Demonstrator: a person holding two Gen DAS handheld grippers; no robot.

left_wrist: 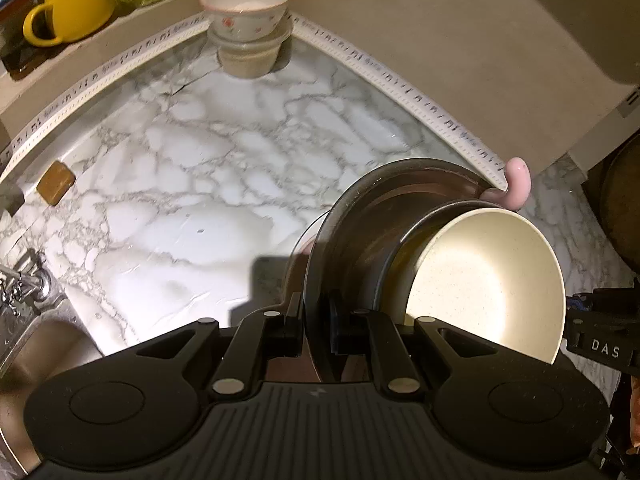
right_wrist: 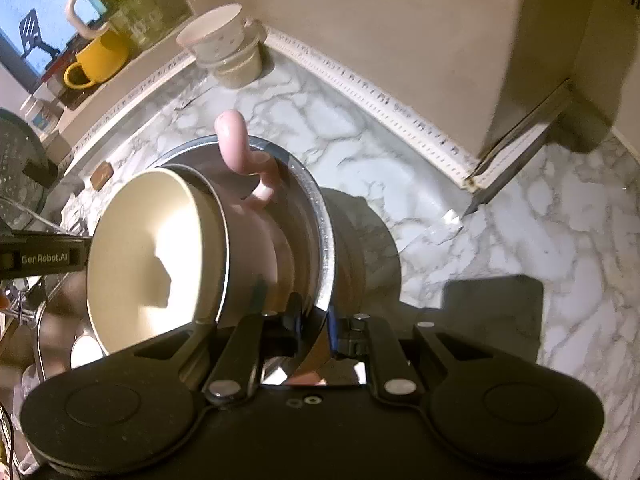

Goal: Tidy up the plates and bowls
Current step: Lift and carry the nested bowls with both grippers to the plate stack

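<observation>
A steel bowl [left_wrist: 360, 216] [right_wrist: 320, 216] hangs over the marble counter [left_wrist: 192, 200] with a pink mug nested in it. The mug has a cream inside [left_wrist: 492, 280] [right_wrist: 152, 256] and a pink handle [left_wrist: 518, 184] [right_wrist: 236, 140]. My left gripper [left_wrist: 316, 320] is shut on the steel rim on one side. Its body shows at the left edge of the right wrist view [right_wrist: 40, 260]. My right gripper [right_wrist: 314, 320] is shut on the rim on the opposite side. A floral bowl [left_wrist: 246, 8] [right_wrist: 216, 36] tops a small stack [left_wrist: 248, 56] in the back corner.
A yellow mug [left_wrist: 76, 8] [right_wrist: 100, 60] and glass jars stand on the ledge behind. The sink [left_wrist: 32, 344] and tap lie at the left. A small brown pad [left_wrist: 56, 182] rests near the counter's back strip. A wall corner [right_wrist: 520, 120] juts in at the right.
</observation>
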